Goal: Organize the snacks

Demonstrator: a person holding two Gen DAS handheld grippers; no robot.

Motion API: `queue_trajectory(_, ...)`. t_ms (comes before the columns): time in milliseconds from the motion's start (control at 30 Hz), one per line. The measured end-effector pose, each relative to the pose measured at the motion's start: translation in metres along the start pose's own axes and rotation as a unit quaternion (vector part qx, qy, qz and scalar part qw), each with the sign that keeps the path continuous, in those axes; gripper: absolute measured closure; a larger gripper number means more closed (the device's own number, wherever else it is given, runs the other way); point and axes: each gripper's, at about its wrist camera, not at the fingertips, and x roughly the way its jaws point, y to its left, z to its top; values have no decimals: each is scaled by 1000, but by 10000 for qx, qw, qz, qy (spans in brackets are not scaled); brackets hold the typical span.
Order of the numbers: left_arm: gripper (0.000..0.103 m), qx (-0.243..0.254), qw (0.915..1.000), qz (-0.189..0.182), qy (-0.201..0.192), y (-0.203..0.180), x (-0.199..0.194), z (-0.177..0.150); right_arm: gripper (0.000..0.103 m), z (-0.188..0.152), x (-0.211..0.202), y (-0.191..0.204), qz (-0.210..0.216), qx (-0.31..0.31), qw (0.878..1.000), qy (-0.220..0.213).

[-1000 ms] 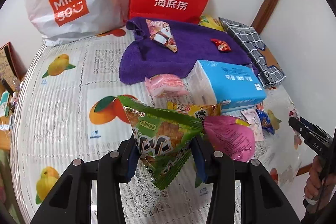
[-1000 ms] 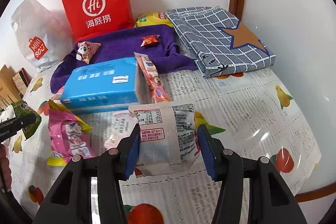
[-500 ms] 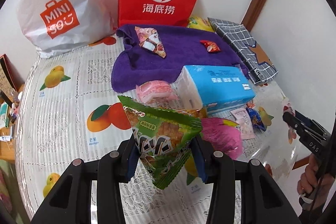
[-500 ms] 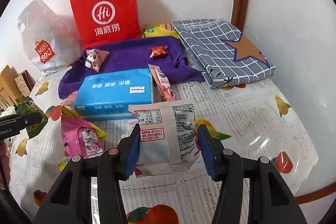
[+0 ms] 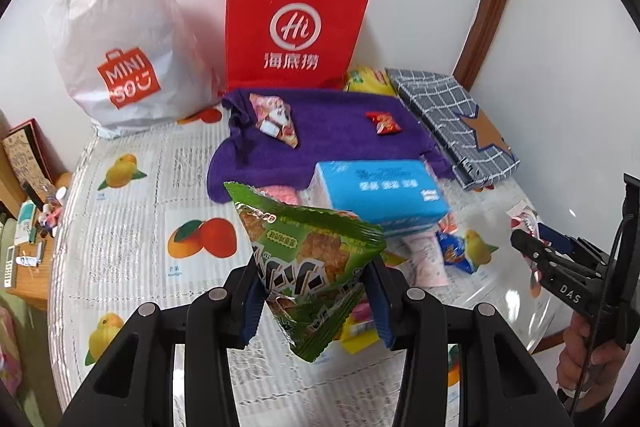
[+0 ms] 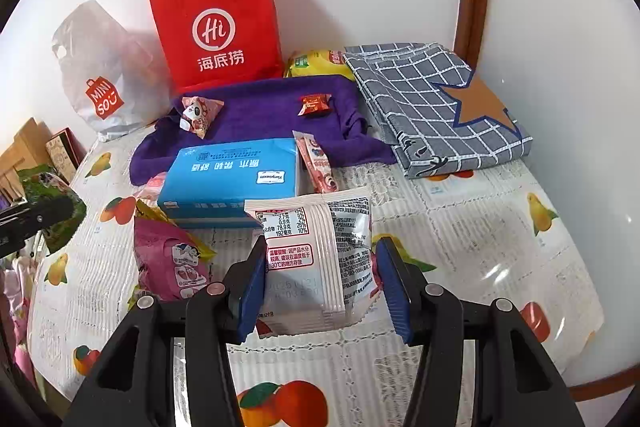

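Glossy foil green snack packet; matt purple towel; paper red bag

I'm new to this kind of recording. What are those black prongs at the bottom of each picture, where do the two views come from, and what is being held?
There is no robot: a person carries a hand-held gripper in each hand, with a camera looking along its two fingers. In the left wrist view, the left hand-held gripper clamps a green snack packet. In the right wrist view, the right hand-held gripper clamps a white snack packet. On the fruit-print tablecloth lie a blue tissue pack, a purple towel, a pink snack bag and a red paper bag.
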Motion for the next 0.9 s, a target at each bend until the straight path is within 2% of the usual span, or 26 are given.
queue_trajectory(200, 60, 31, 9999, 10, -151, -26, -18, 10, 51, 13, -16, -6, 195, -121, 9996, -177)
queue_trajectory(400, 60, 77, 9999, -71, -113, -42, -23, 17, 51, 22, -26, -13, 281, -136, 9993, -202)
queue_trajectory(633, 60, 49, 9998, -135, -156, -44, -25, 32, 51, 31, -27, -17, 276, -203, 9992, -202)
queue_trajectory(900, 60, 28, 9999, -15, -164, -38, -11, 53, 51, 59, -31, -13, 297, -214, 9979, -539)
